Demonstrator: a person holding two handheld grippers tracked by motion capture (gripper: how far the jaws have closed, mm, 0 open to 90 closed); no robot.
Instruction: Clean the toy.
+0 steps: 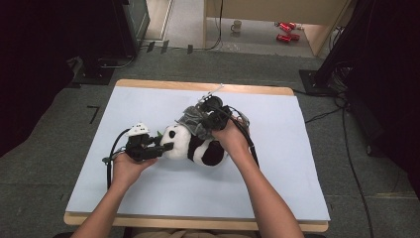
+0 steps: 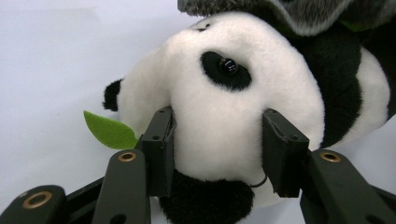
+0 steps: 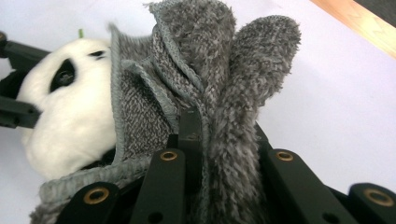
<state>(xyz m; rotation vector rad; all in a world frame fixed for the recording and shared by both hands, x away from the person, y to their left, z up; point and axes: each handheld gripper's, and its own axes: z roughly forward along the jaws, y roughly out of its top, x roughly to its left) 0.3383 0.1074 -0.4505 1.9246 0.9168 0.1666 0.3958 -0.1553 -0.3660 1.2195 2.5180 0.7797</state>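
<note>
Panda toy (image 1: 194, 145): plush, black and white, lying on its side near the middle of the table (image 1: 148, 198), on the pale blue sheet (image 1: 307, 163), head toward the left.

Left gripper (image 1: 168, 147): just left of the toy, level with the sheet, pointing right at the head. Jaws part-way closed, one pad (image 2: 161, 149) pressed into each side of the white face; the fur bulges between them. Black ear below the jaws in the left gripper view, eye patch above them. Held by the left hand (image 1: 126, 168).

Green leaf (image 2: 109, 131): felt, sticking out beside the head, left of the jaws in the left gripper view, apart from them.

Grey cloth (image 1: 194, 120): fluffy towel, bunched, draped over the toy's upper side.

Right gripper (image 1: 205, 130): above the toy's body, jaws clamped tight on a gathered fold of the cloth (image 3: 219, 93), which stands up between them. Held by the right hand (image 1: 232, 134).

Floor beyond the table: mug (image 1: 236, 26), two red cans (image 1: 286, 30).
</note>
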